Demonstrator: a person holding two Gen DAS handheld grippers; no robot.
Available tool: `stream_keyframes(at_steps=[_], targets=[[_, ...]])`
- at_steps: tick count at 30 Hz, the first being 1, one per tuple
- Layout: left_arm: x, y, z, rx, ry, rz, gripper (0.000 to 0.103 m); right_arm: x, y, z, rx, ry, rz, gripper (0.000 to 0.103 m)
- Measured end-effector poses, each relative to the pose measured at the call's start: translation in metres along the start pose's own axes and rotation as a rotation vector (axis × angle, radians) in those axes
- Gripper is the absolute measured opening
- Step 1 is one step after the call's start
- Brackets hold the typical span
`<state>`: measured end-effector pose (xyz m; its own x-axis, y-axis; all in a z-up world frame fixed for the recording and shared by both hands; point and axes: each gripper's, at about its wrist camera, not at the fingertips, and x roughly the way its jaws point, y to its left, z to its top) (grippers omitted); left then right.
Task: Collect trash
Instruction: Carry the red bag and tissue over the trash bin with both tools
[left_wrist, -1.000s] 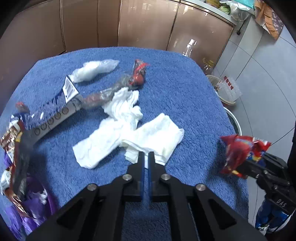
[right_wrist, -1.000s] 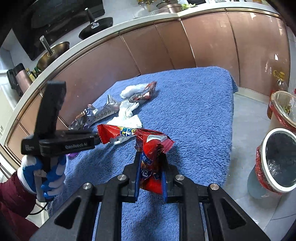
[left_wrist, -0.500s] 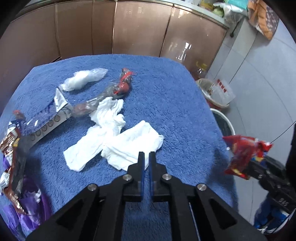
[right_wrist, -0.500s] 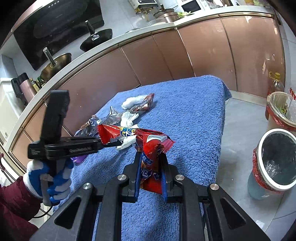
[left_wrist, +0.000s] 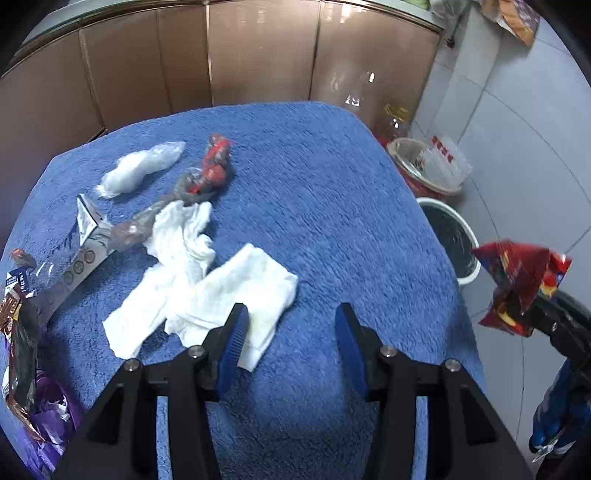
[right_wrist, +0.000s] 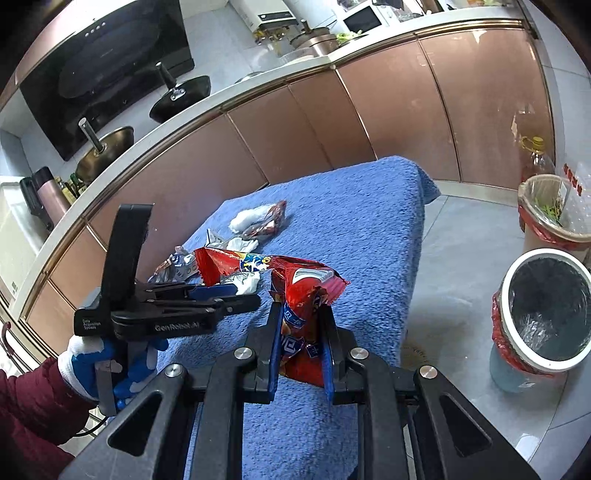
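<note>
My right gripper (right_wrist: 300, 317) is shut on a red snack bag (right_wrist: 303, 295) and holds it above the table's right edge; the bag also shows in the left wrist view (left_wrist: 521, 280). My left gripper (left_wrist: 291, 321) is open and empty above the blue towel-covered table (left_wrist: 332, 206), just right of the white tissues (left_wrist: 207, 291). Further left lie a silver wrapper (left_wrist: 85, 258), a red-and-clear wrapper (left_wrist: 207, 177) and a clear plastic bag (left_wrist: 140, 170). A white-rimmed bin (right_wrist: 543, 310) stands on the floor to the right.
A second bin (right_wrist: 550, 206) with a red liner and an oil bottle (right_wrist: 537, 155) stand on the floor by the cabinets. Brown and purple wrappers (left_wrist: 22, 369) lie at the table's left edge. Copper cabinets (left_wrist: 258, 59) run behind the table.
My left gripper has opened wide; it was shut half a second ago. It has drawn back from the tissues. My right gripper keeps hold of the red bag, raised slightly.
</note>
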<state>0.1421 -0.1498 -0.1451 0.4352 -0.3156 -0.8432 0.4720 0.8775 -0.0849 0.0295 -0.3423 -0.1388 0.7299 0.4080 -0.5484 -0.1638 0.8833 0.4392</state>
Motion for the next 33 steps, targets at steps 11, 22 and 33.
stream_keyframes(at_steps=[11, 22, 33], targets=[[0.01, 0.005, 0.003, -0.012, 0.01, 0.087, 0.004, -0.002, -0.023, 0.0, 0.041, -0.021, 0.009, 0.018], [-0.01, -0.097, 0.07, 0.094, -0.069, -0.246, 0.004, -0.032, -0.109, 0.01, 0.171, -0.11, -0.202, 0.019], [0.116, -0.267, 0.151, 0.148, 0.093, -0.474, 0.008, -0.019, -0.246, 0.019, 0.302, -0.011, -0.527, 0.029]])
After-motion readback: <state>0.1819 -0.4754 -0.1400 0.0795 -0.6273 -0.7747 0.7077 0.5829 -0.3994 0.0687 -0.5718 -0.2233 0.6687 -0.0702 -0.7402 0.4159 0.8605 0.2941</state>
